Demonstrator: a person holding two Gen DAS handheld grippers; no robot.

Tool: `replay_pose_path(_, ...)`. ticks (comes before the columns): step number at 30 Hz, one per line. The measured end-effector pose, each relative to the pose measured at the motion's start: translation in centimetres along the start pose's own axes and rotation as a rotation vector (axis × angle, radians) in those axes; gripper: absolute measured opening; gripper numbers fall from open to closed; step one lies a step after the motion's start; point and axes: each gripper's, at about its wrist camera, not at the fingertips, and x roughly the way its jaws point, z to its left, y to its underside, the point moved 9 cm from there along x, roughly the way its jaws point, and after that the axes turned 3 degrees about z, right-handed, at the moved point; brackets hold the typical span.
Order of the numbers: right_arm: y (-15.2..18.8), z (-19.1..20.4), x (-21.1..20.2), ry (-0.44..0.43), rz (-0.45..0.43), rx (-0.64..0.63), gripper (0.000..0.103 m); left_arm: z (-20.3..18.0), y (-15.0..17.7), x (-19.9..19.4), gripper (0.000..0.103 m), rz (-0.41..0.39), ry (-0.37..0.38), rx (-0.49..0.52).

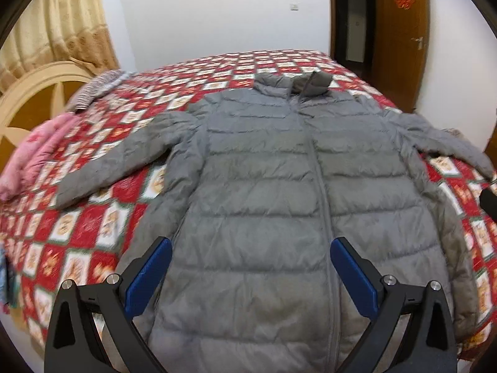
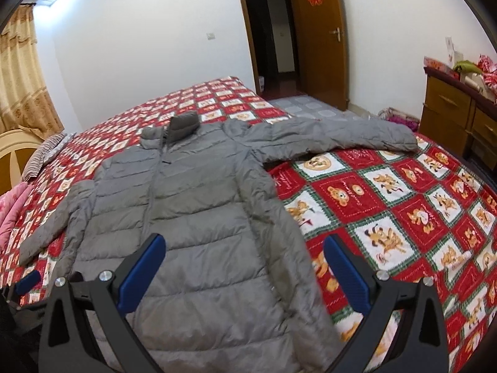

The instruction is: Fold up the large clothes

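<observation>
A grey puffer jacket lies flat and zipped on the bed, collar toward 12 o'clock, both sleeves spread out to 9 and 3 o'clock. The left tool hangs released over the jacket's lower front, gripping nothing. The right tool is also spread wide, empty, above the jacket's hem at its 3 o'clock edge. A pink blanket sits at the bed's 9 o'clock side.

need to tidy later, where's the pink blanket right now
The pink blanket lies at the bed's left edge in both views, by the headboard, just below a striped cloth and left of the jacket.
</observation>
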Motion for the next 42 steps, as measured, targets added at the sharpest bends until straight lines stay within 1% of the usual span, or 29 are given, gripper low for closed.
replay_pose_path(3,-1.5,-2.0,1.3,-0.010,0.035,0.019,0.103,1.0,-2.2,1.5,0.102,0.014,0.108,-0.022)
replay_pose_path(5,-3.5,-5.1,2.3,-0.014,0.053,0.097,0.102,2.0,-4.1,2.8,0.102,0.019,0.129,-0.023)
replay_pose_path(6,-4.8,-7.2,2.9,-0.014,0.051,0.153,0.102,2.9,-5.4,3.8,0.102,0.017,0.122,-0.019)
replay_pose_path(7,-5.5,-8.4,3.2,-0.009,0.048,0.184,0.102,3.8,-6.6,4.8,0.102,0.006,0.112,-0.012)
replay_pose_path(9,-8.3,-13.7,4.5,0.037,0.014,0.293,0.102,5.4,-8.6,6.9,0.102,-0.024,0.094,0.003)
replay_pose_path(10,-9.0,-15.1,4.9,0.049,0.006,0.324,0.102,6.1,-9.3,7.7,0.102,-0.040,0.096,0.012)
replay_pose_path(12,-10.6,-21.1,6.8,0.092,-0.022,0.465,0.101,7.1,-10.8,10.2,0.102,-0.066,0.108,0.044)
replay_pose_path(13,-10.8,-22.5,7.5,0.105,-0.019,0.508,0.096,7.5,-11.2,11.5,0.102,-0.058,0.115,0.051)
replay_pose_path(14,-10.9,-25.4,8.7,0.135,-0.021,0.585,0.092,7.9,-11.5,12.5,0.102,-0.050,0.126,0.050)
replay_pose_path(15,-10.8,-27.1,9.5,0.153,-0.017,0.631,0.089,8.2,-11.7,13.8,0.102,-0.044,0.142,0.044)
replay_pose_path(16,-10.6,-29.9,10.9,0.190,-0.009,0.700,0.085,8.4,-11.7,14.8,0.102,-0.045,0.155,0.041)
replay_pose_path(17,-10.5,-31.2,11.5,0.210,-0.007,0.723,0.082,8.5,-11.9,15.6,0.102,-0.048,0.161,0.045)
replay_pose_path(19,-10.5,-34.2,12.6,0.308,-0.008,0.757,0.081,8.9,-11.9,17.0,0.102,-0.061,0.154,0.043)
replay_pose_path(21,-10.8,-35.5,13.4,0.343,-0.013,0.774,0.081,9.5,-11.1,18.2,0.102,-0.053,0.141,0.010)
replay_pose_path(24,-11.9,-36.4,14.6,0.379,-0.011,0.774,0.081,10.5,-9.6,19.7,0.102,0.023,0.144,-0.061)
replay_pose_path(25,-12.1,-36.3,15.1,0.379,-0.002,0.774,0.081,11.0,-9.5,19.6,0.102,0.017,0.134,-0.084)
replay_pose_path(27,-12.0,-37.0,16.0,0.360,0.011,0.770,0.081,12.6,-9.0,19.1,0.102,-0.005,0.089,-0.156)
replay_pose_path(28,-12.2,-36.9,16.7,0.362,0.032,0.762,0.081,13.3,-8.5,18.8,0.102,-0.004,0.067,-0.194)
replay_pose_path(30,-12.6,-37.2,17.2,0.393,0.017,0.734,0.078,13.8,-7.9,18.7,0.102,0.001,0.060,-0.226)
replay_pose_path(31,-12.8,-37.3,17.6,0.394,0.019,0.721,0.075,13.9,-7.8,18.6,0.102,-0.004,0.055,-0.232)
replay_pose_path(32,-12.8,-37.6,17.6,0.416,0.016,0.699,0.064,13.9,-7.5,18.4,0.102,-0.007,0.038,-0.231)
replay_pose_path(33,-12.7,-37.6,17.8,0.442,0.033,0.665,0.059,13.8,-7.3,18.2,0.102,-0.007,0.028,-0.228)
replay_pose_path(34,-12.7,-37.5,17.8,0.468,0.043,0.629,0.049,13.6,-7.3,18.3,0.102,-0.006,0.020,-0.223)
replay_pose_path(35,-12.9,-37.3,18.1,0.477,0.056,0.580,0.036,13.4,-7.2,18.4,0.102,-0.004,0.013,-0.216)
replay_pose_path(36,-13.0,-37.1,18.4,0.488,0.067,0.548,0.032,13.4,-7.3,18.6,0.102,0.005,0.014,-0.214)
replay_pose_path(37,-13.1,-36.9,18.5,0.495,0.077,0.517,0.023,13.4,-7.3,18.9,0.102,0.018,0.016,-0.211)
replay_pose_path(38,-13.4,-36.7,18.5,0.500,0.088,0.488,0.018,13.3,-7.4,19.0,0.102,0.027,0.014,-0.207)
replay_pose_path(40,-14.0,-36.3,18.0,0.530,0.092,0.434,0.014,13.3,-7.4,18.9,0.102,0.031,0.010,-0.197)
replay_pose_path(42,-16.0,-34.6,16.0,0.534,0.033,0.367,0.014,13.3,-7.7,18.3,0.102,0.029,0.004,-0.192)
